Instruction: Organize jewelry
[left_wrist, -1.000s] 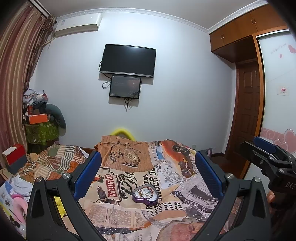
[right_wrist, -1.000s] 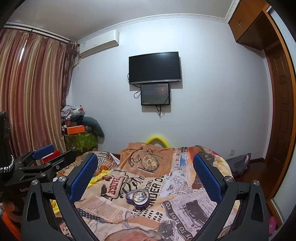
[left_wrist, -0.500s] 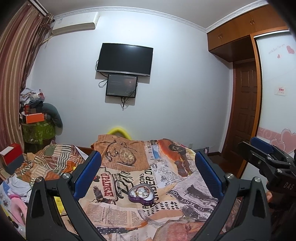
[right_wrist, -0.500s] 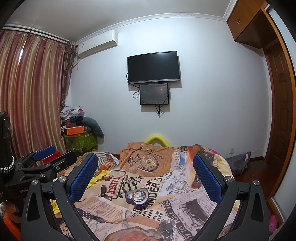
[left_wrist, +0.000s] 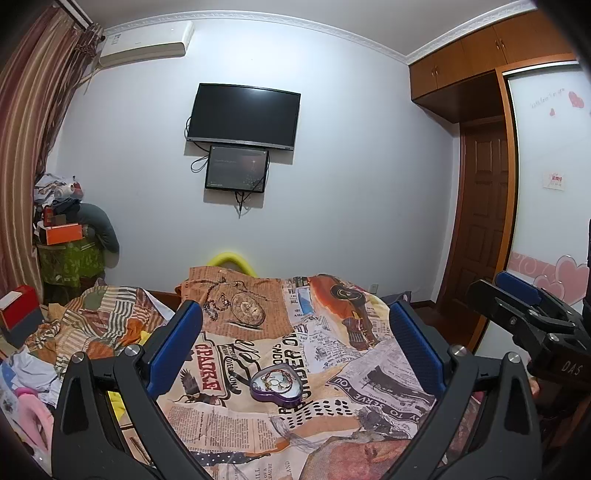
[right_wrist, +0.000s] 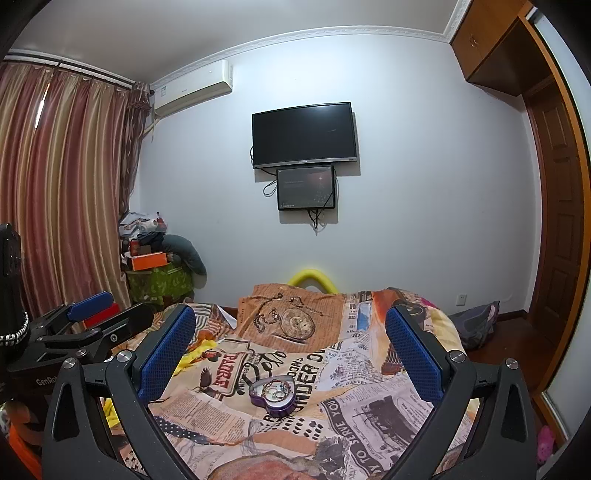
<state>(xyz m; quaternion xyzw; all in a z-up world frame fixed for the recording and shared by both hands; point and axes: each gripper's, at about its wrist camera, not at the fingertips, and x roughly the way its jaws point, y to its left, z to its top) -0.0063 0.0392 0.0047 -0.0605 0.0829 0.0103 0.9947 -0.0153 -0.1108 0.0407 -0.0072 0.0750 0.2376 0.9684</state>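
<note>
Two grippers in view, both held above the near end of a bed (left_wrist: 332, 369) covered with a newspaper-print spread. Left gripper (left_wrist: 295, 343): jaws spread wide, blue pads well apart, nothing between them. Right gripper (right_wrist: 290, 341): jaws likewise wide apart, holding nothing. Each gripper also shows at the edge of the other's view, the right one at the far right of the left wrist view, the left one at the far left of the right wrist view.

Task item: a purple heart-shaped tin (left_wrist: 276, 384), lid off, resting on the spread roughly mid-bed. In both views it sits low in the gap between the pads, touching neither. Inside it lie several pieces of jewelry (right_wrist: 275, 389): rings or small hoops and some thin cord or chain; individual pieces too small to separate. Nothing else jewelry-like can be made out on the spread, whose busy print makes this hard to judge.

Surroundings: a dark wall-mounted TV (right_wrist: 304, 134) with a smaller screen (right_wrist: 306, 188) directly beneath it, an air conditioner (right_wrist: 194, 86) high on the wall, striped curtains (right_wrist: 62, 192) at left, a wooden door (left_wrist: 484, 221) at right. A pile of boxes and clothes (right_wrist: 155, 254) stands in the left corner.
</note>
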